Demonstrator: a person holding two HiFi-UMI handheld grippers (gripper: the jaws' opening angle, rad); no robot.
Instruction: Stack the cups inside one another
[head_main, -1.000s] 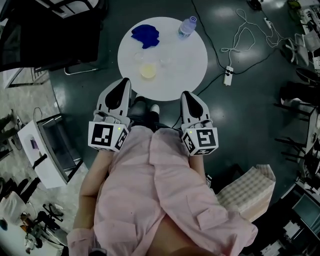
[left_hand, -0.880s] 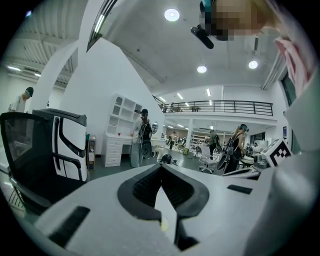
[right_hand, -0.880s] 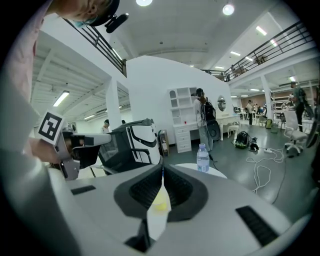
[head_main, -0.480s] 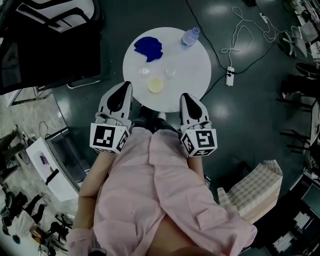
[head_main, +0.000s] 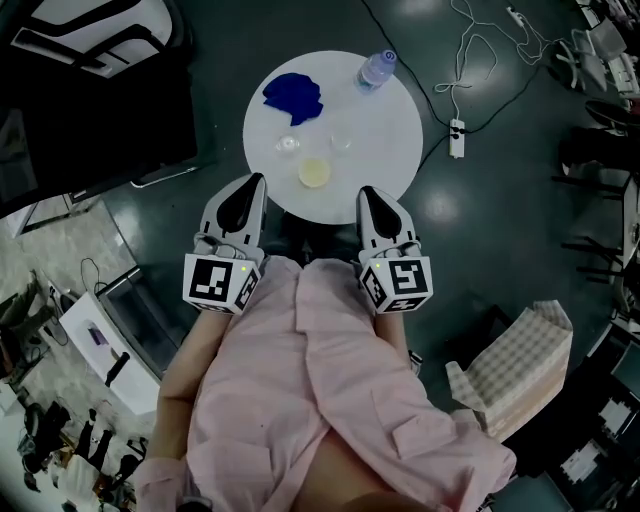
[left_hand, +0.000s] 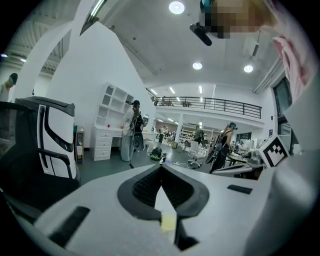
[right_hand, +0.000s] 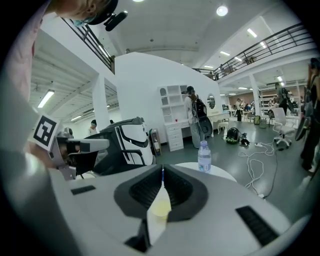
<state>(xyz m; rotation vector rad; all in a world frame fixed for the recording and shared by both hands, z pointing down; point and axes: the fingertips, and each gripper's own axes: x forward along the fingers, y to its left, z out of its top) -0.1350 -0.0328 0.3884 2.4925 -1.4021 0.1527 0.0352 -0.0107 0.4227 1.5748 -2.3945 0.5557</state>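
Person: pale pink button-up shirt (head_main: 330, 400), centre placket, flap pocket (head_main: 420, 437) on chest.
Each hand carries white moulded tool. On left gripper (head_main: 254, 180), black teardrop inset on top; left marker cube (head_main: 217, 281) at rear, black-on-white square codes.
Same build on right gripper (head_main: 367, 192), with right marker cube (head_main: 400, 283).
Left gripper view: fingers (left_hand: 142, 187) black, finely ribbed, set in white housing; black rectangular slot (left_hand: 241, 189) beside.
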